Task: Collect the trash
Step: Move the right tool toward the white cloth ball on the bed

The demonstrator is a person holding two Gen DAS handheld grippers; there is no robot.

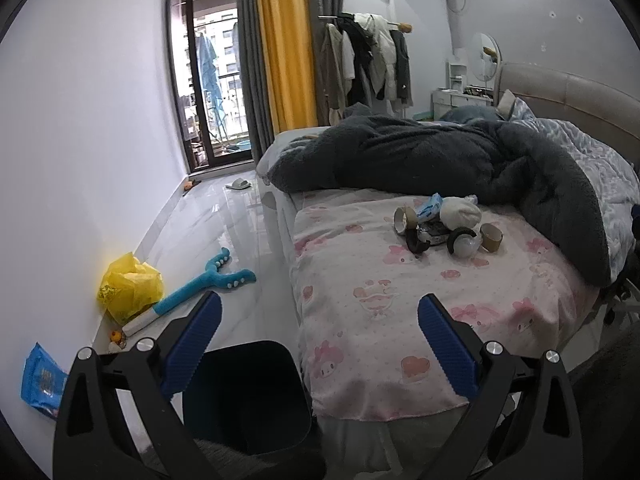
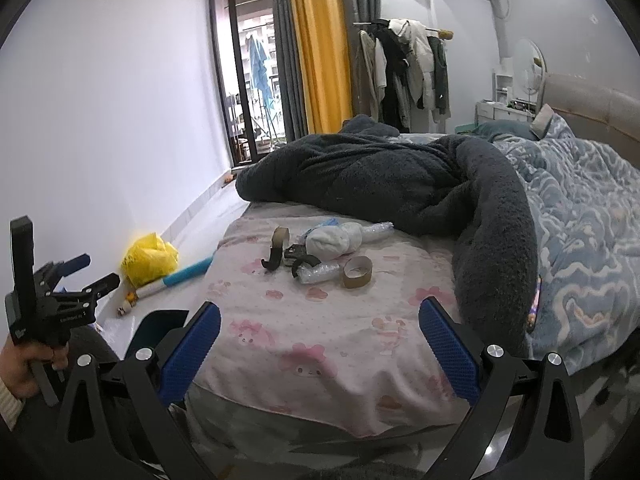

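A pile of trash [image 1: 440, 224] lies on the pink sheet of the bed [image 1: 380, 300]: a cardboard tape ring [image 1: 490, 237], a second ring [image 1: 404, 218], black curved pieces, a white wad [image 1: 460, 210], clear plastic and a blue wrapper. The pile also shows in the right wrist view [image 2: 320, 252], with the tape ring [image 2: 357, 272] nearest. A black trash bin [image 1: 246, 396] stands on the floor by the bed's corner. My left gripper [image 1: 320, 320] is open and empty above the bin. My right gripper [image 2: 320, 320] is open and empty over the bed's foot. The left gripper also shows in the right wrist view [image 2: 84, 276].
A dark fleece blanket [image 1: 440, 152] and a blue quilt [image 2: 580, 216] cover the far bed. A yellow bag [image 1: 130, 286], a blue and white toy [image 1: 200, 286] and a blue packet [image 1: 40, 380] lie on the floor by the left wall.
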